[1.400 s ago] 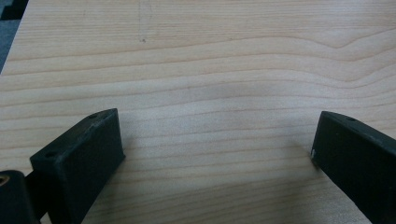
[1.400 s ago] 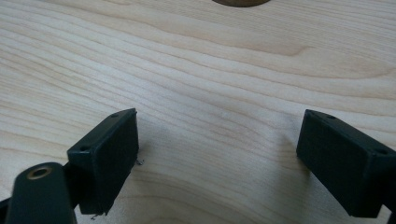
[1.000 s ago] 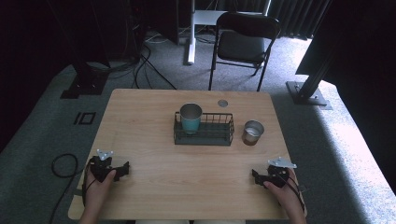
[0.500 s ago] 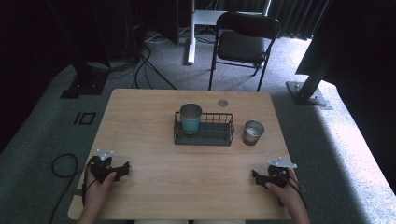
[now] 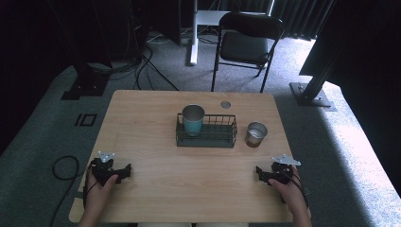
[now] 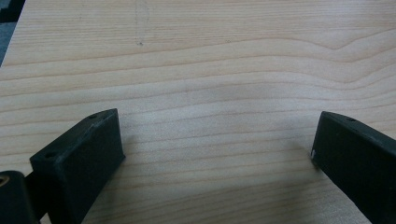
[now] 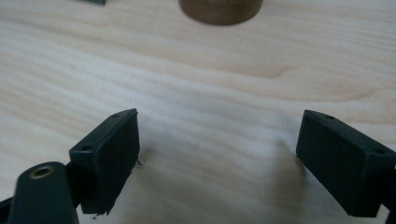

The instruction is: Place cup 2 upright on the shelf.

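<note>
Nothing moved; brown cup (image 7: 220, 9) top cut off.

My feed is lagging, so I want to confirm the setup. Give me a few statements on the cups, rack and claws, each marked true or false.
1. The teal cup stands upright in the left end of the wire rack. True.
2. The steel cup is inside the rack. False: it stands on the table, right of the rack.
3. The left claw is open with bare wood between its jaws. True.
4. The right claw is shut on the steel cup. False: it is open and empty, with the cup ahead of it.
5. Both claws are at the table's near edge. True.
</note>
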